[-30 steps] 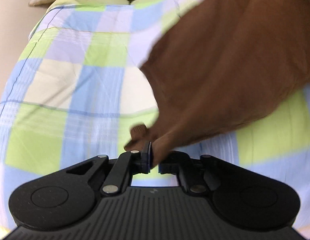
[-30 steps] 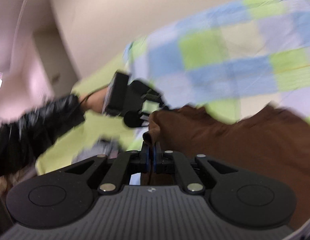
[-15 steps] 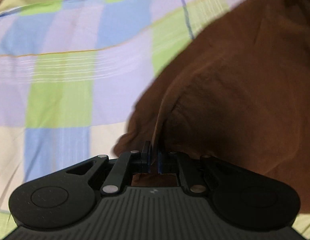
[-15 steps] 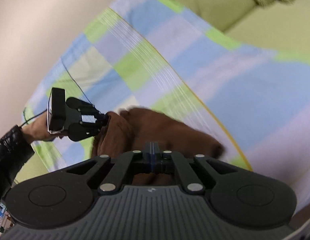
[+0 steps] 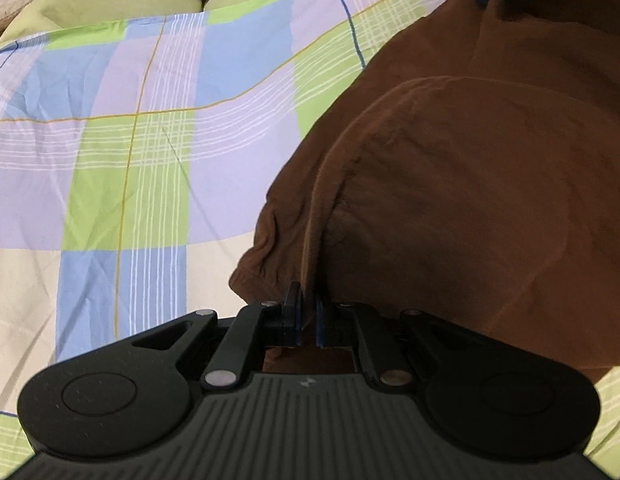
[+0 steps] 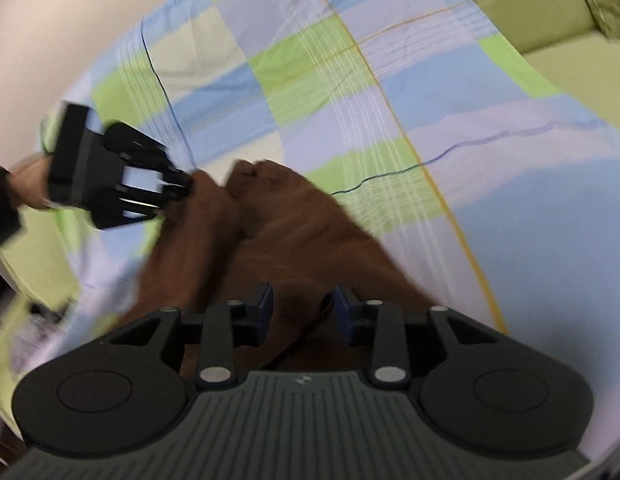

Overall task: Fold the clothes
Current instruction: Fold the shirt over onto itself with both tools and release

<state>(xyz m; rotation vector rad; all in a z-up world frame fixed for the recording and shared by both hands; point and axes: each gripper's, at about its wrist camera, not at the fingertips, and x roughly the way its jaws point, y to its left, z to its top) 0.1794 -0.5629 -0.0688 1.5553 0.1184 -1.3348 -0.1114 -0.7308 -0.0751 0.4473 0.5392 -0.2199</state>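
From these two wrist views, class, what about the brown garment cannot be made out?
- Left wrist view: the brown garment runs off the right edge, so its type and full outline are hidden.
- Right wrist view: motion blur smears its folds.
- The right hand-held gripper body covers the cloth's near edge.

No words, labels or numbers can be read anywhere. Each gripper body carries a tiny pale mark near its middle, too small to make out as any brand.
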